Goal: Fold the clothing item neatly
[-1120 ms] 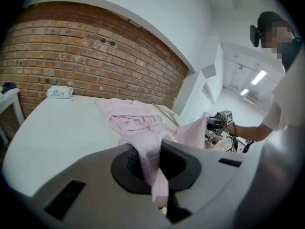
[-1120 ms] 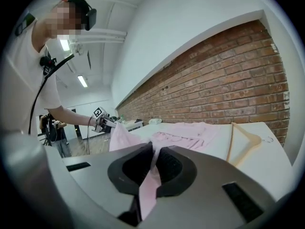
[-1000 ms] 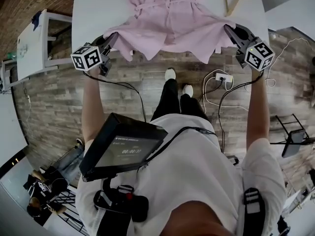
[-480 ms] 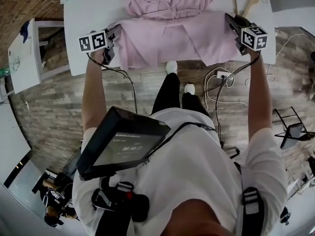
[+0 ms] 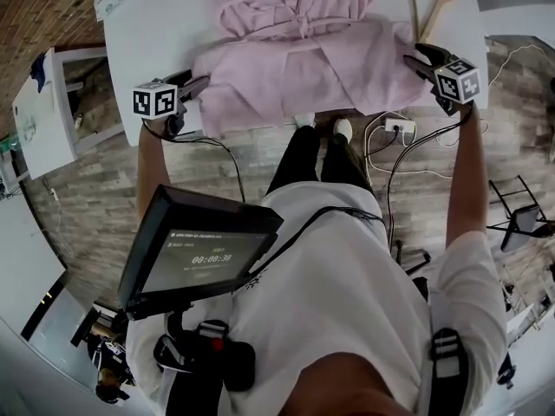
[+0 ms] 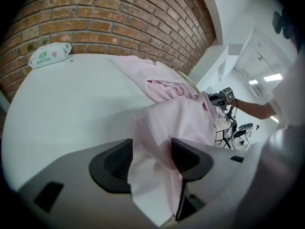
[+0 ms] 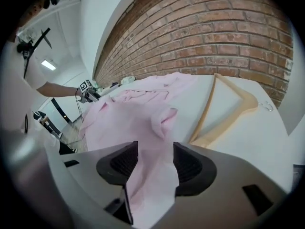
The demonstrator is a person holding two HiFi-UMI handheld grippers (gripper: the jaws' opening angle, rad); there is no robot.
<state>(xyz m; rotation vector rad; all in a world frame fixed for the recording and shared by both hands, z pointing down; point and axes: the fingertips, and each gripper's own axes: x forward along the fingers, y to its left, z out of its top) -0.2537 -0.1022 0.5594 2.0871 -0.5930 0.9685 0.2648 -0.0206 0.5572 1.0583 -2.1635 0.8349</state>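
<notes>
Left gripper and right gripper: the jaws have just been opening and stand apart, each with a corner of the pink garment lying loose between the pads, unpinched. The garment lies doubled over itself on the white table, with its hem at or just over the near edge. Risk, by my judgement: backing out could snag the corners and skew the fold, or the hem's weight could pull it floorward. Beyond are a wooden hanger, a white pouch and a brick wall.
</notes>
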